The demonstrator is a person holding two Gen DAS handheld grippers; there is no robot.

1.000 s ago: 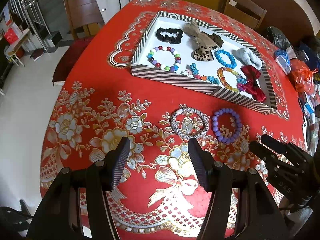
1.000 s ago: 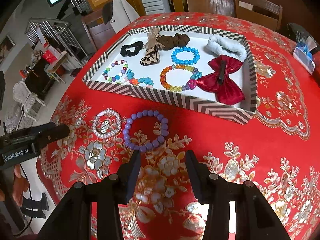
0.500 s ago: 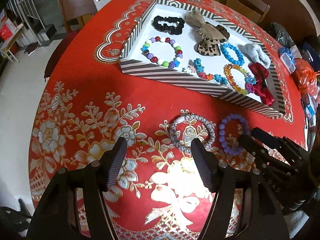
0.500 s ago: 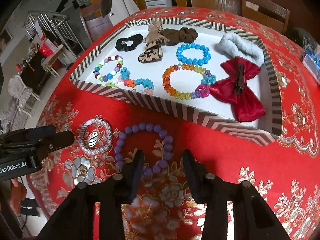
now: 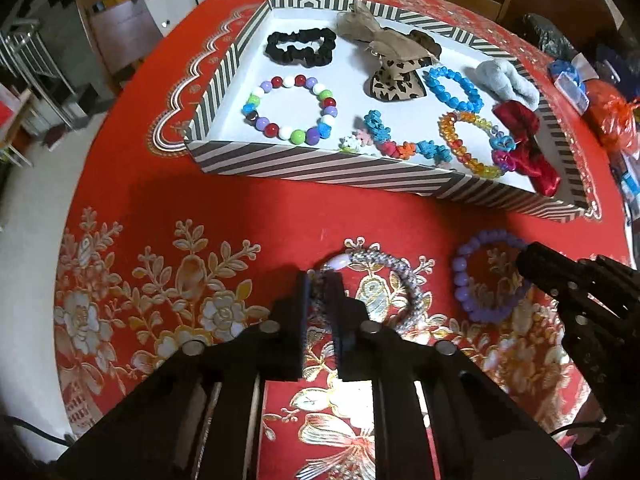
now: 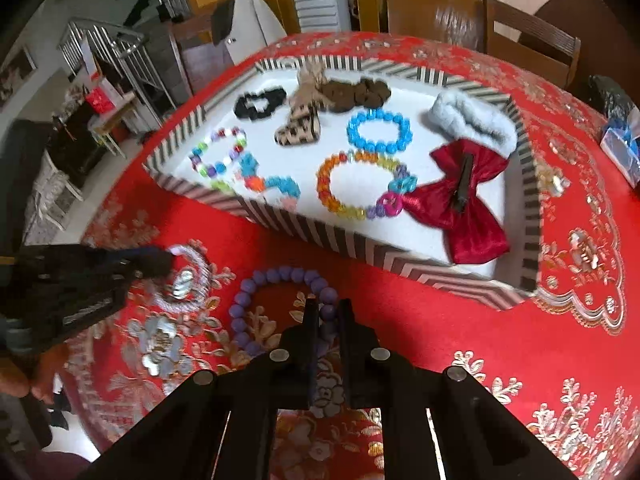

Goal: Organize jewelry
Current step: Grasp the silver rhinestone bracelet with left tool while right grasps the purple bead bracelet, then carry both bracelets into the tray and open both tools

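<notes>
Left wrist view shows my left gripper (image 5: 322, 280) with its jaws just closed onto the near-left part of the grey braided bracelet (image 5: 380, 280), which lies flat on the red tablecloth (image 5: 248, 216) between me and the striped tray (image 5: 320, 164); the braid sits pinched between the two pads, and the bracelet's pale oval bead (image 5: 335, 265) pokes out just beyond the tips. To its right the purple bead bracelet (image 5: 480, 280) lies on the cloth, and my right gripper (image 5: 528, 258) comes in from the right edge over its far side; from here I cannot see how those jaws stand. Right wrist view settles it: my right gripper (image 6: 329, 306) has just drawn its jaws together on the near right side of the purple bead bracelet (image 6: 276, 308), with beads caught between the pads; the rest of that ring rests on the cloth. My left gripper (image 6: 156, 262) shows at the left edge, its tips on the grey braided bracelet (image 6: 188, 280). Both bracelets lie outside the tray, near its front wall; inside it, on the white floor, lie a black scrunchie (image 5: 302, 46), a multicoloured bead bracelet (image 5: 290, 110), a blue bead bracelet (image 5: 454, 88), an amber bead bracelet (image 5: 468, 144), a red bow (image 6: 464, 200) in the near right corner and a grey fluffy band (image 6: 472, 120) along the right wall.
</notes>
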